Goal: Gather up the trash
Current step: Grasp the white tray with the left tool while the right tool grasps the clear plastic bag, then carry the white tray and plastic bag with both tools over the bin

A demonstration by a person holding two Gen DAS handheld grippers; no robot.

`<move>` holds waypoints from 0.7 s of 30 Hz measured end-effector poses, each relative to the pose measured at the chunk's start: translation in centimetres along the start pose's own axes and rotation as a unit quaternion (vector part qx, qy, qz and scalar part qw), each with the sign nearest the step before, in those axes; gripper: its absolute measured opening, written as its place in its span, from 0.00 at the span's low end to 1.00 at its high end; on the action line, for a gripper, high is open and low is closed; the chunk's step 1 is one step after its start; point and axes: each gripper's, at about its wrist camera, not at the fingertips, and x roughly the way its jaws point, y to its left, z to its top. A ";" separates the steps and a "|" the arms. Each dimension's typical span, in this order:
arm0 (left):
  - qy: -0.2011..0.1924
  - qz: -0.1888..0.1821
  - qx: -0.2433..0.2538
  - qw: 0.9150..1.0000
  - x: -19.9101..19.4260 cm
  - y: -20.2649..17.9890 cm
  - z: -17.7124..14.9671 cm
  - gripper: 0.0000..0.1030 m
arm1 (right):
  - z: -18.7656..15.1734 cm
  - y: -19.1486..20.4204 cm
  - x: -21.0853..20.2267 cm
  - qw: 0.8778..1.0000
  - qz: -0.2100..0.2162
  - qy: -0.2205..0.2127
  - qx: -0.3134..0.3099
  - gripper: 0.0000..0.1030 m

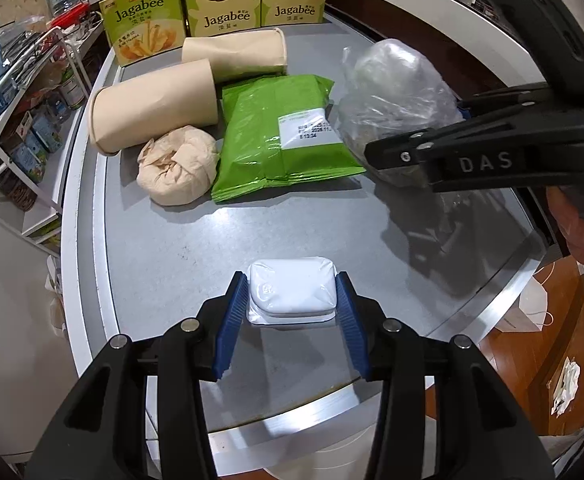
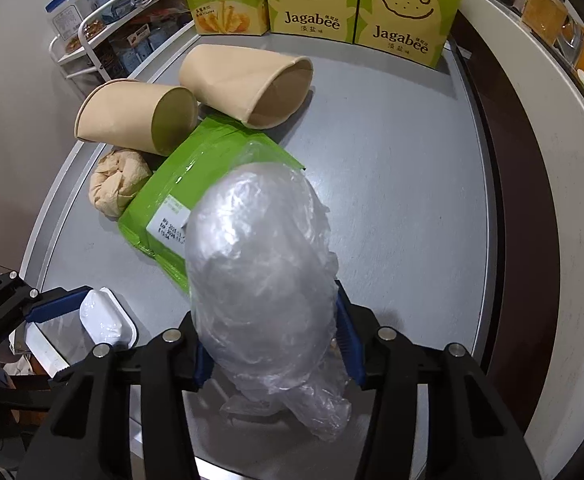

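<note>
My left gripper (image 1: 292, 300) is shut on a small white sealed plastic tub (image 1: 292, 292), held just above the grey table (image 1: 172, 240); the tub also shows in the right wrist view (image 2: 106, 318). My right gripper (image 2: 272, 320) is shut on a crumpled clear plastic bag (image 2: 260, 264), held over the table; the bag also shows in the left wrist view (image 1: 395, 92). On the table lie a green snack packet (image 1: 284, 132), two tan paper cups on their sides (image 1: 152, 116) (image 1: 236, 56) and a crumpled tan paper ball (image 1: 178, 170).
Three green Jagabee boxes (image 1: 220, 0) stand along the table's far edge. A white wire rack with packaged goods (image 1: 20, 120) stands to the left. A white paper bag (image 1: 531, 312) and a wooden floor lie to the right, below the table edge.
</note>
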 end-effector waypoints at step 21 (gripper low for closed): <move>-0.022 0.008 -0.027 0.999 -2.7 2.2 -0.5 0.45 | -3.4 0.4 -4.5 0.999 0.009 -0.037 0.026 0.46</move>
